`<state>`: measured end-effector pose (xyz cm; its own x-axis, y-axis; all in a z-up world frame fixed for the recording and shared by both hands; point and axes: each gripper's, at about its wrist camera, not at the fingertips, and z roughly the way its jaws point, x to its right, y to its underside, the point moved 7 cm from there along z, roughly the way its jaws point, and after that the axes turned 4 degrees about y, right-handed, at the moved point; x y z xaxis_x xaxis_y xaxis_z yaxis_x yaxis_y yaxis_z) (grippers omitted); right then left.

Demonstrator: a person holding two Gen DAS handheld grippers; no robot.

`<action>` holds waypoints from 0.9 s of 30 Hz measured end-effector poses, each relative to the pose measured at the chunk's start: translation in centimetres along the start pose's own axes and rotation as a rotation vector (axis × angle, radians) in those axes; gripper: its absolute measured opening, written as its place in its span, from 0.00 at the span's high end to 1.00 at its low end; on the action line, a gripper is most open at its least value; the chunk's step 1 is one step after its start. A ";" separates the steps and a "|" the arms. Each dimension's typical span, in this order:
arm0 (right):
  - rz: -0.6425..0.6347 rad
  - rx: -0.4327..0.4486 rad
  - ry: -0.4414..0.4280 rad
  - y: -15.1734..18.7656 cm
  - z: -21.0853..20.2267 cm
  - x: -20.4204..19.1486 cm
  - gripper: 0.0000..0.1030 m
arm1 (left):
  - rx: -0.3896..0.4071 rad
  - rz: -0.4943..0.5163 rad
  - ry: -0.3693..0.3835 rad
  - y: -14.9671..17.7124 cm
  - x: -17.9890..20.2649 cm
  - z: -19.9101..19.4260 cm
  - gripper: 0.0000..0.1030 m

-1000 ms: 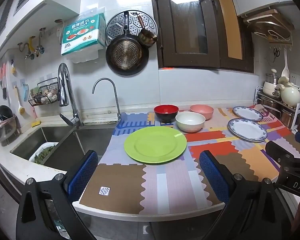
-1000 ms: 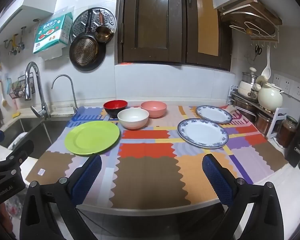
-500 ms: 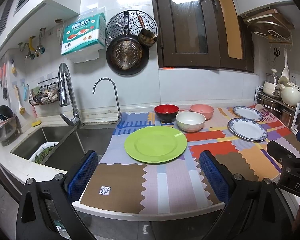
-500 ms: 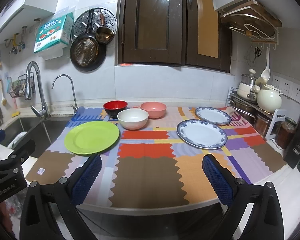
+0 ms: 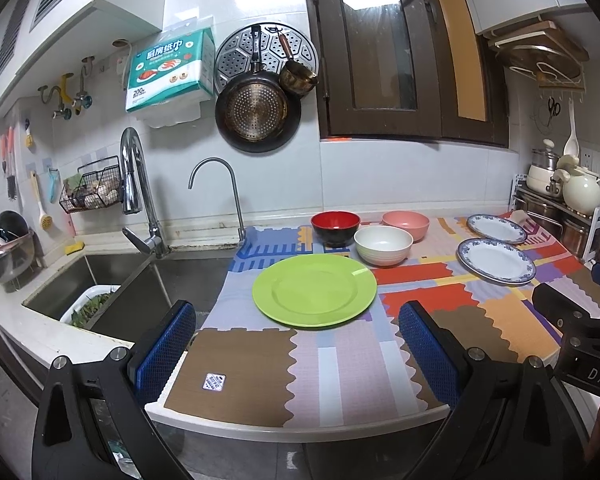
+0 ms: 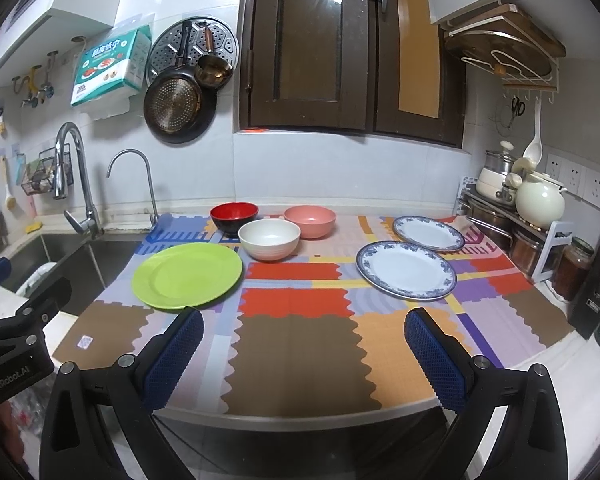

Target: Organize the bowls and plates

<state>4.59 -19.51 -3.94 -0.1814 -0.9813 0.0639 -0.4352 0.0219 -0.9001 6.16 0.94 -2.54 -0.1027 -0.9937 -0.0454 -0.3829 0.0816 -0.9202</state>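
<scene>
A green plate (image 5: 314, 290) (image 6: 187, 275) lies on the patchwork mat (image 5: 340, 360) (image 6: 296, 356), left of centre. Behind it stand a red-and-black bowl (image 5: 335, 227) (image 6: 234, 217), a cream bowl (image 5: 383, 245) (image 6: 269, 239) and a pink bowl (image 5: 405, 224) (image 6: 309, 221). Two blue-rimmed white plates sit to the right, one nearer (image 5: 496, 260) (image 6: 406, 269) and one farther (image 5: 497, 229) (image 6: 428, 233). My left gripper (image 5: 296, 344) is open, held off the counter's front edge before the green plate. My right gripper (image 6: 304, 348) is open too, holding nothing.
A sink (image 5: 100, 280) with a tall faucet (image 5: 134, 184) lies left of the mat, a white basket of greens (image 5: 88, 308) inside it. Pots, a cream kettle (image 6: 540, 204) and jars on a rack crowd the right wall. Pans hang above.
Both grippers have drifted very slightly; the view barely shifts. Nothing on the counter has moved.
</scene>
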 end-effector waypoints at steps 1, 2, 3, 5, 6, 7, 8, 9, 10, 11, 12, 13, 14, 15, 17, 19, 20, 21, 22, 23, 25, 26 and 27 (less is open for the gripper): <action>0.000 0.001 0.000 0.0 0.0 0.0 0.01 | -0.001 0.000 0.000 0.0 0.0 0.0 0.00; 0.000 0.001 0.000 0.0 0.0 0.0 0.01 | -0.001 0.000 0.001 0.0 0.0 0.0 0.00; -0.002 0.002 -0.001 0.0 0.0 0.0 0.01 | 0.000 0.000 0.001 0.0 0.0 0.0 0.00; -0.003 0.005 -0.001 0.1 -0.1 -0.1 0.01 | 0.002 0.000 -0.001 -0.1 -0.1 -0.1 0.00; -0.004 0.005 0.000 0.1 -0.1 -0.1 0.01 | 0.004 0.000 0.000 -0.1 -0.1 -0.2 0.00; -0.005 0.006 0.000 0.1 -0.2 -0.1 0.01 | 0.005 0.000 0.000 -0.1 -0.1 -0.3 0.00; -0.003 0.006 0.000 0.1 -0.2 -0.1 0.01 | 0.005 0.001 0.000 -0.1 -0.1 -0.3 0.00; -0.003 0.007 0.000 0.1 -0.2 -0.1 0.01 | 0.005 0.001 0.001 -0.1 -0.1 -0.3 0.00; -0.004 0.007 0.000 0.1 -0.2 0.0 0.01 | 0.006 0.002 0.002 -0.1 -0.1 -0.4 0.00; -0.003 0.006 0.000 0.1 -0.2 0.0 0.01 | 0.006 0.002 0.003 -0.1 -0.1 -0.4 0.00; -0.002 0.007 -0.001 0.1 -0.3 0.0 0.01 | 0.006 0.002 0.003 -0.1 -0.1 -0.4 0.00; -0.003 0.006 -0.001 0.1 -0.2 0.0 0.01 | 0.007 0.002 0.002 -0.1 -0.2 -0.4 0.00; -0.003 0.007 -0.001 0.1 -0.2 0.0 0.01 | 0.008 0.002 0.002 -0.2 -0.2 -0.5 0.00; -0.003 0.006 0.000 0.1 -0.2 0.0 0.01 | 0.009 0.003 0.002 -0.2 -0.1 -0.5 0.00; -0.003 0.006 -0.001 0.1 -0.2 0.0 0.01 | 0.008 0.003 0.002 -0.2 -0.1 -0.5 0.00; -0.002 0.006 -0.001 0.1 -0.2 0.0 0.01 | 0.009 0.003 0.001 -0.2 -0.1 -0.5 0.00; -0.002 0.006 -0.002 0.1 -0.3 0.0 0.01 | 0.009 0.003 0.002 -0.2 -0.1 -0.5 0.00; -0.003 0.007 -0.001 0.1 -0.3 0.0 0.01 | 0.008 0.003 0.002 -0.2 -0.1 -0.5 0.00; -0.003 0.007 -0.001 0.1 -0.3 0.0 0.01 | 0.009 0.003 0.003 -0.2 -0.1 -0.5 0.00; -0.003 0.008 -0.001 0.1 -0.3 0.0 0.01 | 0.011 0.003 0.003 -0.3 -0.1 -0.6 0.00; -0.004 0.008 -0.001 0.1 -0.3 0.0 0.01 | 0.012 0.003 0.002 -0.3 -0.1 -0.7 0.00; -0.003 0.008 -0.001 0.1 -0.3 0.1 0.01 | 0.013 0.003 0.003 -0.3 0.0 -0.7 0.00; -0.003 0.008 -0.001 0.2 -0.4 0.1 0.01 | 0.012 0.003 0.000 -0.3 0.0 -0.7 0.00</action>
<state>4.21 -19.49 -3.93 -0.1794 -0.9815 0.0668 -0.4285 0.0168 -0.9034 5.60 1.01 -2.01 -0.1040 -0.9934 -0.0485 -0.3717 0.0841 -0.9245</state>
